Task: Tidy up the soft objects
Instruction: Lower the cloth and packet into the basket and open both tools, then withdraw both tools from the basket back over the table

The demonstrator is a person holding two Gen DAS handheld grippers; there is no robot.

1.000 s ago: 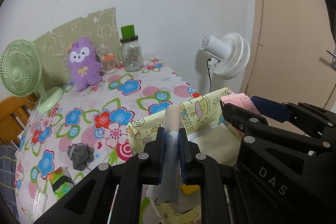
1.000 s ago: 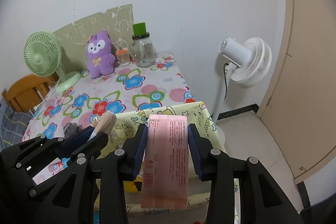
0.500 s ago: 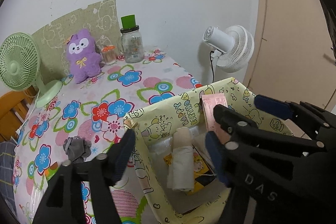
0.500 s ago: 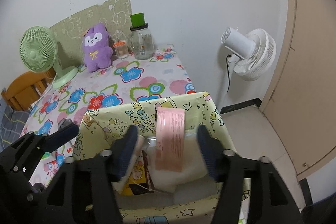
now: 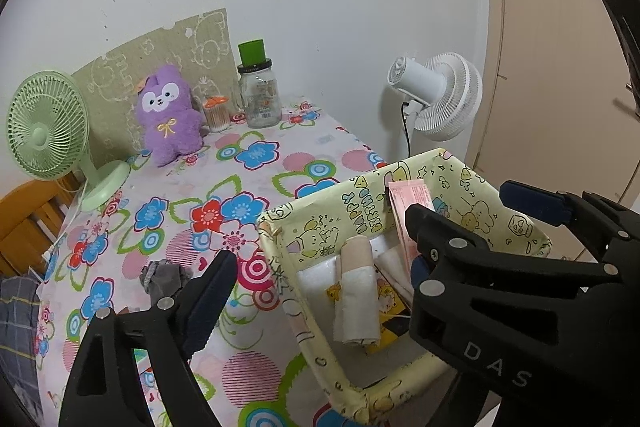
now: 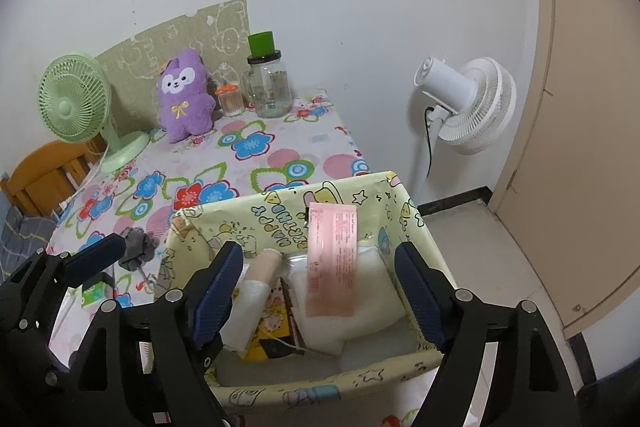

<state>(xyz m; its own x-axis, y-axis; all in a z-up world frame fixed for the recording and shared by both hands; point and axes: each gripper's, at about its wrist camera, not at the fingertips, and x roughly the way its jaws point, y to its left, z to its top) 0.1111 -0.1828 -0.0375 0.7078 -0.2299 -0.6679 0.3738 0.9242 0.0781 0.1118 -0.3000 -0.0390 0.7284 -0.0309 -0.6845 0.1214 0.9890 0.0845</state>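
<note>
Leftmost on the flowered tablecloth (image 5: 248, 183) stands a green desk fan (image 5: 48, 131), with a purple plush (image 5: 170, 115) and a glass jar (image 5: 260, 95) behind it against the wall. Nearer, a crumpled grey cloth (image 5: 164, 277) lies loose on the tablecloth, just left of the yellow cartoon-print box (image 5: 328, 203) and touching nothing else.

The left gripper (image 5: 320, 275) hangs with its fingers spread wide and nothing between them; its left finger (image 5: 210, 291) sits just beside the grey cloth, so this hand is clearly the nearer one. The cloth lies to the left of and slightly beyond that finger, a bunched lump with no clear long axis, so a grasp from above at any angle would probably serve.

Inside the box, a beige rolled cloth (image 6: 256, 291) lies along the left wall, its long axis running front to back, on top of printed packets. Right of it a pink packet (image 6: 332, 259) leans against the far wall over white padding (image 6: 376, 287).

The right gripper (image 6: 320, 287) is likewise released and empty, poised over the box opening, well apart from the grey cloth. A white floor fan (image 6: 468, 103) stands beyond the table's right edge.
</note>
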